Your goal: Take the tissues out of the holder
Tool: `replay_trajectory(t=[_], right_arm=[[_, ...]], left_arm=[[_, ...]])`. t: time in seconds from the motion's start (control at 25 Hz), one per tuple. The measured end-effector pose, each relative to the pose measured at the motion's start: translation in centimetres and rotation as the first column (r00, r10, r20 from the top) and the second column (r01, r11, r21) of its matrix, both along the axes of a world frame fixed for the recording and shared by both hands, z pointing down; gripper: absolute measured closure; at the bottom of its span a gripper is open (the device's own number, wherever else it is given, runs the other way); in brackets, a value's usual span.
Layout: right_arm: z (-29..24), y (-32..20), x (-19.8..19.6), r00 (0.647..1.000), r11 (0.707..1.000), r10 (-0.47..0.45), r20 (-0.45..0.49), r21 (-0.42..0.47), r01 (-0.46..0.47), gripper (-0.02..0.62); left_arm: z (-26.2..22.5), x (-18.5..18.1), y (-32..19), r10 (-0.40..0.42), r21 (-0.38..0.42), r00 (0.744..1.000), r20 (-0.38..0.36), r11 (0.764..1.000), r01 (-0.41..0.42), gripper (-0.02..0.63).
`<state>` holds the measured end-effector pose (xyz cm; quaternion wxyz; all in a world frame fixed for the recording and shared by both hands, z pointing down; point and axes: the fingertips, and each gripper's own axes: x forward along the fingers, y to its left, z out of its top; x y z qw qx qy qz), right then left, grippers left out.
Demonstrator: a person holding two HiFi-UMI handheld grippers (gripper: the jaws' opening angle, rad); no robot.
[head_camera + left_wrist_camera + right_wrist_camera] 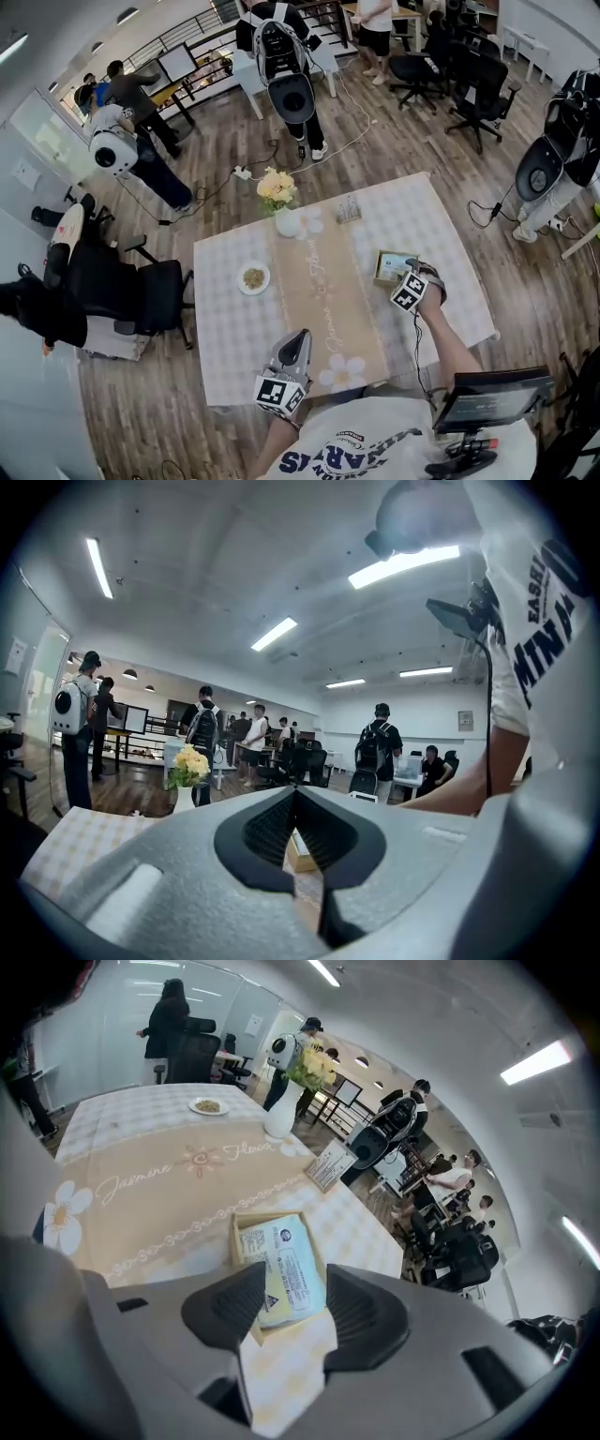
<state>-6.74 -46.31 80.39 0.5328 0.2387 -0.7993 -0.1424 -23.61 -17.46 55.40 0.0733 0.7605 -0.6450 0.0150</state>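
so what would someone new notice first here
The right gripper hangs open over a pale blue tissue pack lying in a wooden holder near the right edge of the table. A white vase of yellow flowers stands at the far end of the beige runner.

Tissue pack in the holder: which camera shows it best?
The right gripper view: the tissue pack fills the middle in its holder, label visible. The head view shows it small, beside the right gripper. The left gripper view shows only a sliver of the holder.
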Motion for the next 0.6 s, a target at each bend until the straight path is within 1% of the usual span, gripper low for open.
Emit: replay_trajectory(t=[0.12,0.24,0.44,0.6], right_arm=[[2.3,-0.8,-0.4,0.999,0.999,0.002,-0.040,-0.034,-0.003,0.363],[4.0,-1.6,-0.7,0.998,0.999,0.009,-0.058,-0.052,-0.012,0.351],[6.3,-3.0,-1.6,0.998,0.996,0.009,-0.063,-0.084,-0.015,0.316],[8.0,-3.8,-1.8,0.998,0.992,0.020,-0.061,-0.122,-0.027,0.316]], left_arm=[[0.3,-0.6,0.2,-0.020,-0.014,1.000,0.005,1.000,0.020,0.603],[0.6,-0.8,0.3,-0.032,-0.022,0.999,0.010,0.999,0.032,0.603],[1.5,-1.2,-0.3,-0.048,-0.030,0.999,0.011,0.998,0.048,0.603],[1.4,-1.3,-0.3,-0.058,-0.036,0.998,0.016,0.998,0.059,0.603]])
